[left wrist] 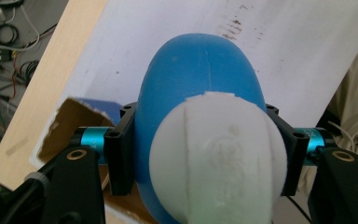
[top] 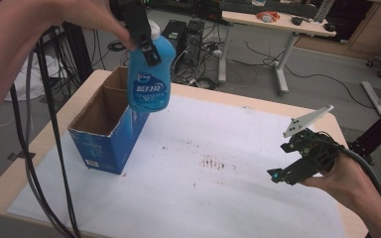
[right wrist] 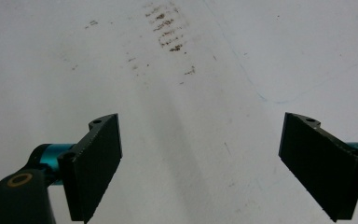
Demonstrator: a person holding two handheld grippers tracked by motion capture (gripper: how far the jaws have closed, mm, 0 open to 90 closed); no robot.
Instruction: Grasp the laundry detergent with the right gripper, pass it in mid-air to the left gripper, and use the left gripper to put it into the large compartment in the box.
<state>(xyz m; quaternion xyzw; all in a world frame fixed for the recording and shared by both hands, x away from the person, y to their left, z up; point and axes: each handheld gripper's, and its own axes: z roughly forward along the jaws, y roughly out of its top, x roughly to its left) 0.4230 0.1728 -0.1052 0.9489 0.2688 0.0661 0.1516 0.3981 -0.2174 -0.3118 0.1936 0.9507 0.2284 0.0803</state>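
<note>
Two grippers were in play, but only one was doing any work. Nearest the camera, the right gripper [top: 297, 163] sat low over the right side of the table, jaws spread wide with nothing between them, just stained white paper [right wrist: 177, 93] under it. So the left gripper [top: 144, 37] was the one that mattered: it was clamped on the neck of a blue bottle [top: 150, 74] just under its white cap [left wrist: 216, 156], and the bottle hung upright in the air, long axis vertical, base pointing down. The key bit was the open cardboard box [top: 110, 130] on the left of the table. The bottle's base hovered above the box's far right corner, more over the rim than over the middle of the opening, so my guess is it needed to shift left and toward the person before going down. The light wood table [top: 10, 178] carried the paper sheet with brownish marks mid-way. Beyond that: floor cables, computer towers [top: 188, 34], another desk [top: 278, 22].
</note>
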